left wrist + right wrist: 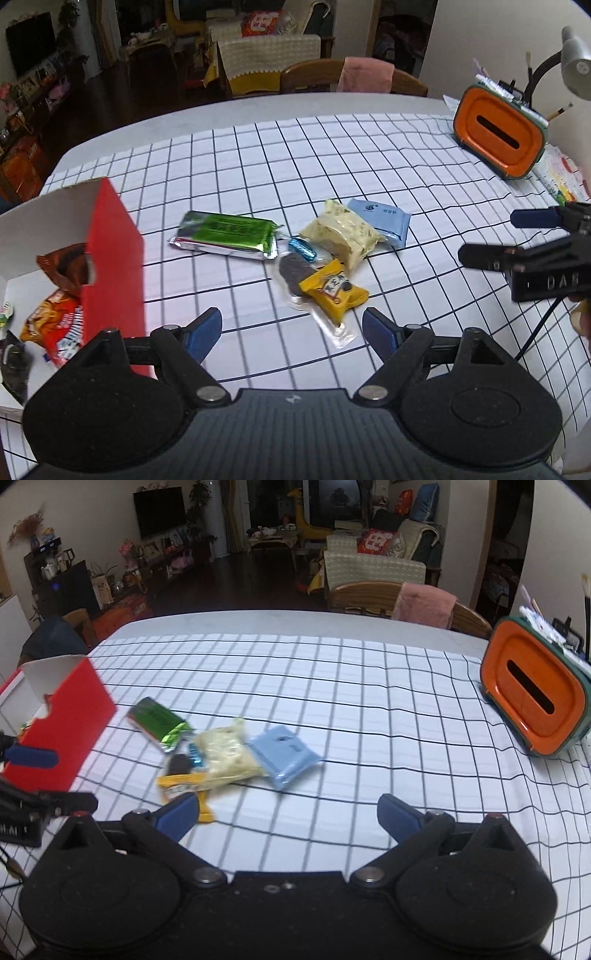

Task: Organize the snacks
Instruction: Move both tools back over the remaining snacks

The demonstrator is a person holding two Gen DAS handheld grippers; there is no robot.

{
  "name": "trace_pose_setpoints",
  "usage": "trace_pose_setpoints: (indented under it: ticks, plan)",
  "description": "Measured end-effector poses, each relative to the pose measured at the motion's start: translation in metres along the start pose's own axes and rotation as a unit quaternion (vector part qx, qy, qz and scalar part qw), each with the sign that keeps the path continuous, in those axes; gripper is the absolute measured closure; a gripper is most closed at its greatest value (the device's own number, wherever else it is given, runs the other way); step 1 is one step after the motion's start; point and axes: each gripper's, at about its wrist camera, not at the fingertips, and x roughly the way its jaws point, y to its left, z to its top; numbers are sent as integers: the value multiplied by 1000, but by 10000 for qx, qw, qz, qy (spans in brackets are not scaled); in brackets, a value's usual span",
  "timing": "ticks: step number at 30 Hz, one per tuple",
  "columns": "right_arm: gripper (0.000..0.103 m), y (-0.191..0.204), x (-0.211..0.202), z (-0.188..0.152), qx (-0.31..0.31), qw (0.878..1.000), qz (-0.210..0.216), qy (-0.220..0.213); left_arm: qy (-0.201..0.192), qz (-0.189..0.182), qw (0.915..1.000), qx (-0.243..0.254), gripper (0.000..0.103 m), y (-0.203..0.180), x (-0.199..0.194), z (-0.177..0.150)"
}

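Snacks lie in a loose cluster on the checked cloth of the bench [332, 147]: a green packet [227, 234], a pale yellow bag [341, 234], a light blue pack [382, 219], a small blue candy [301, 248], a dark cookie in clear wrap [291, 275] and a yellow sachet [332, 291] overlapping it. At the left stands the red box [110, 266] with orange bags [55, 314] inside. My left fingers [291, 334] hang wide apart above the cloth, holding nothing. My right fingers [288, 814] are spread wide too, empty. An orange tissue holder [535, 705] sits at the far right.
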Motion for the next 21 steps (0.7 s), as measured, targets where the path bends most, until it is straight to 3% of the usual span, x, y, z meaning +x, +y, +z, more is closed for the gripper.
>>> trace_pose_setpoints:
  ticks: [9,18,21]
  plan:
    - [2,-19,46,12,-401,9989,154,176,327,148,9990,-251,20,-24,42,13]
    - [8,-2,95,13,-1730,9841,164,377,759,183,9949,-636,20,-19,80,21]
    - [12,0,108,15,-1903,9805,229,446,894,226,9931,-731,20,-17,90,25]
